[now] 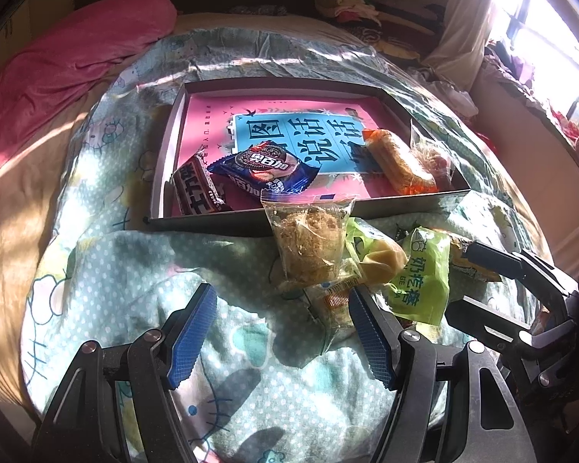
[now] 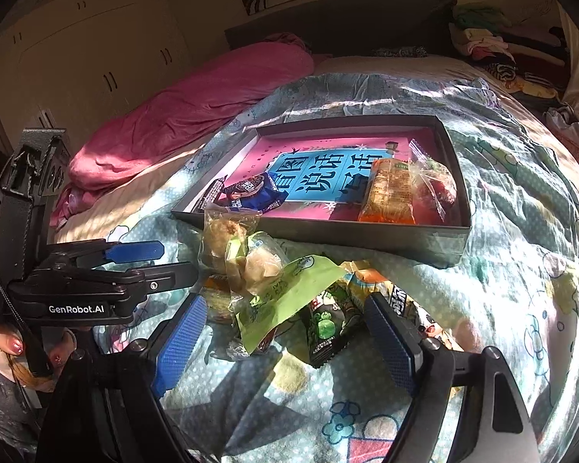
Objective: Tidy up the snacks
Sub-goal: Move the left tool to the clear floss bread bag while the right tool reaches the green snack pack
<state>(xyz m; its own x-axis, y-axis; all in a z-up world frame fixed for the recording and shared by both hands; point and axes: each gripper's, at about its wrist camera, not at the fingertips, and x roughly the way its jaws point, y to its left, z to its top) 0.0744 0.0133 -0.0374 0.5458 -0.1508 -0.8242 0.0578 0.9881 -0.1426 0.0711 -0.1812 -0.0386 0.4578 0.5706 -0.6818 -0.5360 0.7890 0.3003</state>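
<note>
A dark shallow box [image 1: 308, 220] [image 2: 366, 237] lined with a pink and blue sheet lies on the bed. Inside it are a blue cookie packet [image 1: 264, 168] [image 2: 251, 193], a brown bar [image 1: 198, 191], an orange-wrapped cake [image 1: 399, 164] [image 2: 390, 189] and a clear red packet [image 2: 436, 189]. In front of the box lies a pile of snacks: a clear floss cake [image 1: 308, 241] [image 2: 222, 239], a green packet [image 1: 424, 276] [image 2: 289, 293], a dark green-fruit packet [image 2: 328, 328]. My left gripper [image 1: 283, 333] is open and empty just before the pile. My right gripper [image 2: 285, 341] is open around the pile's near side.
A patterned blue-green quilt [image 1: 135, 270] [image 2: 521, 270] covers the bed. A pink blanket [image 1: 58, 61] [image 2: 197, 104] lies at the far left. Clothes [image 2: 482, 42] are heaped at the headboard. The left gripper also shows at the left of the right wrist view [image 2: 135, 258].
</note>
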